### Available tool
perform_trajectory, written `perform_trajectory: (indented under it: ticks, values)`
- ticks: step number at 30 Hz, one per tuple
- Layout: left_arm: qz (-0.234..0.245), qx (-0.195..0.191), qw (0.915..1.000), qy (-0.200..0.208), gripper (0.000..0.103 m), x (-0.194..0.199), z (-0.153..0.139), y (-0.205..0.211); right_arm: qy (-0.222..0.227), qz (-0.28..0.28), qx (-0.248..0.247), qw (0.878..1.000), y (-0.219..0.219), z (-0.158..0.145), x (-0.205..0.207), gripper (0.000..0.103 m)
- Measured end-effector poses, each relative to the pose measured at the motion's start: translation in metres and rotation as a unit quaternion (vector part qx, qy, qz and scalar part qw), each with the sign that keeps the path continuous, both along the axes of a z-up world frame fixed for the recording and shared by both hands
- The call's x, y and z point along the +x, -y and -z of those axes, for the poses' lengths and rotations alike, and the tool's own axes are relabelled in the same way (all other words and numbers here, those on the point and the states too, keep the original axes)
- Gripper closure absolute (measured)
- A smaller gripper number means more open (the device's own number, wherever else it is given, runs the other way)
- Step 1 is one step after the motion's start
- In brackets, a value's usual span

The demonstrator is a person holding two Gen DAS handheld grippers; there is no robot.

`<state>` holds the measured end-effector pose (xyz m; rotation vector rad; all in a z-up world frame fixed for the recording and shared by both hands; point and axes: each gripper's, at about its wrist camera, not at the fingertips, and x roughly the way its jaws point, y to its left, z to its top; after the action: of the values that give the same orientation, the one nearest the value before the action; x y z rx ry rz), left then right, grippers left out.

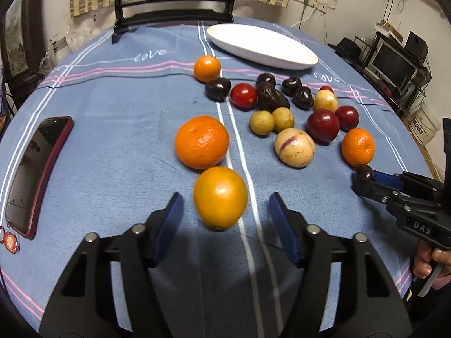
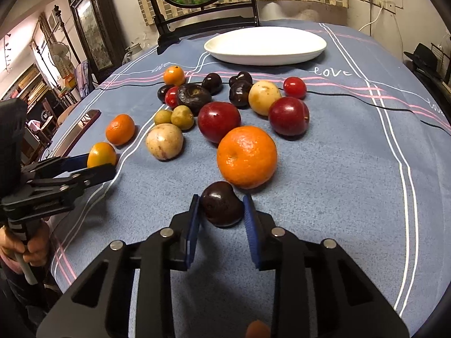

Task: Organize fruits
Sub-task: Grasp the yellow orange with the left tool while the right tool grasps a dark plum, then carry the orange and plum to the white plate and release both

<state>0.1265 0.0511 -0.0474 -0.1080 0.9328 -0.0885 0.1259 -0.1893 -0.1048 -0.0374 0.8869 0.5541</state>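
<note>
Fruit is being gripped on both sides: the right gripper (image 2: 221, 211) is clenched on a dark purple plum (image 2: 221, 203), while the left gripper (image 1: 222, 211), unclenched, is bracketing a smooth yellow-orange fruit (image 1: 220, 197). Both should be lifted straight, clear of neighbours, toward the white oval plate (image 2: 265, 45).

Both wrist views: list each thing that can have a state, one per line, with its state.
Left gripper: open, straddling the yellow-orange round fruit, pads not touching.
Right gripper: shut on the small dark purple fruit.
White oval plate: empty, on the blue striped tablecloth.
Red-cased phone: face up, screen dark.
</note>
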Motion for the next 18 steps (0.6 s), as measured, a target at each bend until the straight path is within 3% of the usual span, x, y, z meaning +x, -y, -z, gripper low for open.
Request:
perform_trajectory:
  ticks: [8, 11, 15, 18]
  values:
    - [-0.003, 0.006, 1.0, 0.0, 0.053, 0.006, 0.001, -0.001, 0.004, -0.014, -0.002, 1.0, 0.002, -0.004, -0.005, 0.073]
    - [-0.005, 0.018, 0.9998, -0.001, 0.066, 0.006, 0.001, 0.001, 0.006, -0.02, -0.001, 1.0, 0.002, -0.008, -0.007, 0.073]
    - [0.004, 0.005, 1.0, -0.007, 0.066, 0.001, -0.002, -0.003, 0.011, -0.039, 0.017, 0.999, 0.007, -0.025, -0.006, 0.073]
    - [0.014, -0.006, 0.9999, 0.005, 0.066, 0.001, -0.022, -0.007, 0.026, -0.048, 0.051, 0.997, 0.015, -0.05, 0.006, 0.072]
